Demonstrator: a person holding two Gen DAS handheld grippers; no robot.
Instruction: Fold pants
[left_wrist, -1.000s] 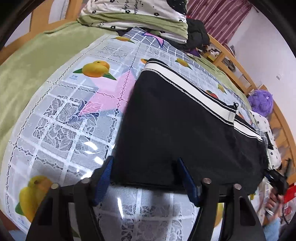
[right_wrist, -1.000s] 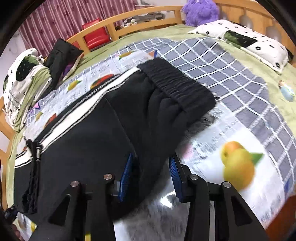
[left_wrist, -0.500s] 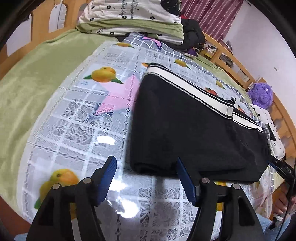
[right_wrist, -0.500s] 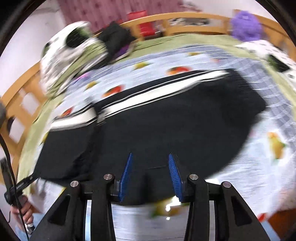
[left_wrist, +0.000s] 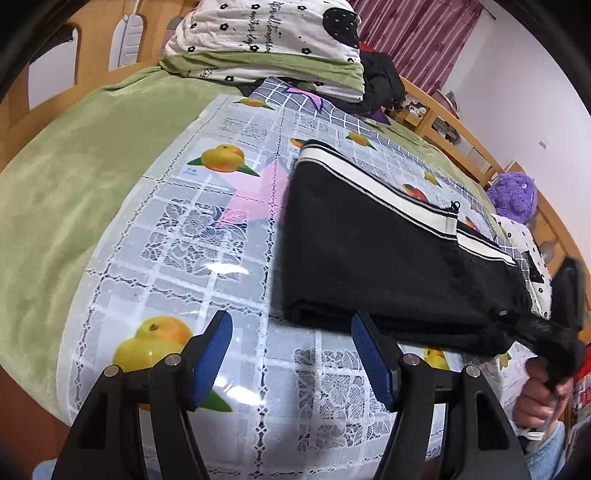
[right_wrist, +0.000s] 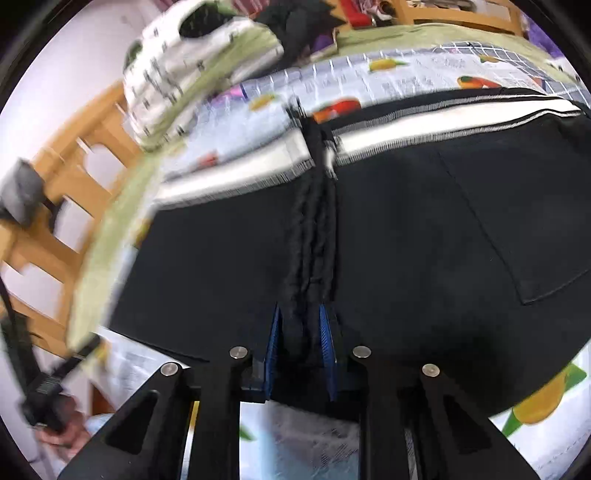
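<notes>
Right gripper, nearest, is clamped on a bunched ridge of the black pants; left gripper gapes, holding nothing, near the tablecloth's front edge. Pants lie folded mid-cloth. Risk: a one-sided pull could drag the fold askew.

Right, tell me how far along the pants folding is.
Done: the black pants already lie doubled into a stacked slab on the fruit-print tablecloth, layered edges showing at the near side. In hand: the right gripper pinches a bunched ridge of the pants; the left gripper is open, off the cloth. Left: probably another fold to make it compact.
</notes>
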